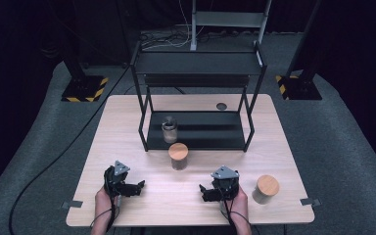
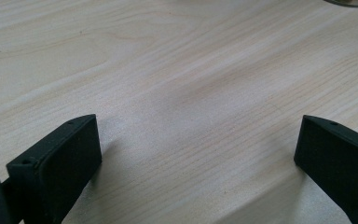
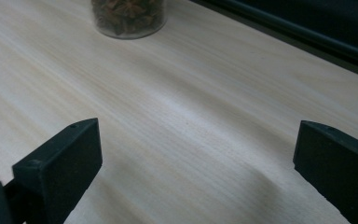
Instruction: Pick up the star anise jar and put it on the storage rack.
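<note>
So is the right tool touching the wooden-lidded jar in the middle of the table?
Apart. In the high view, bare tabletop separates the right tool from the jar; the right gripper view shows open jaws holding nothing.

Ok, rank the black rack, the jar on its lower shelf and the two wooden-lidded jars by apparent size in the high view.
1. Black rack, by far the largest.
2. The two wooden-lidded jars, centre jar and right jar: they look alike, so no ranking.
3. Jar on the lower shelf, slightly smaller, though it stands farther from the camera.

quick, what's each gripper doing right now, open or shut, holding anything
Left gripper: open, holding nothing, low over the table.
Right gripper: open, holding nothing.
</note>
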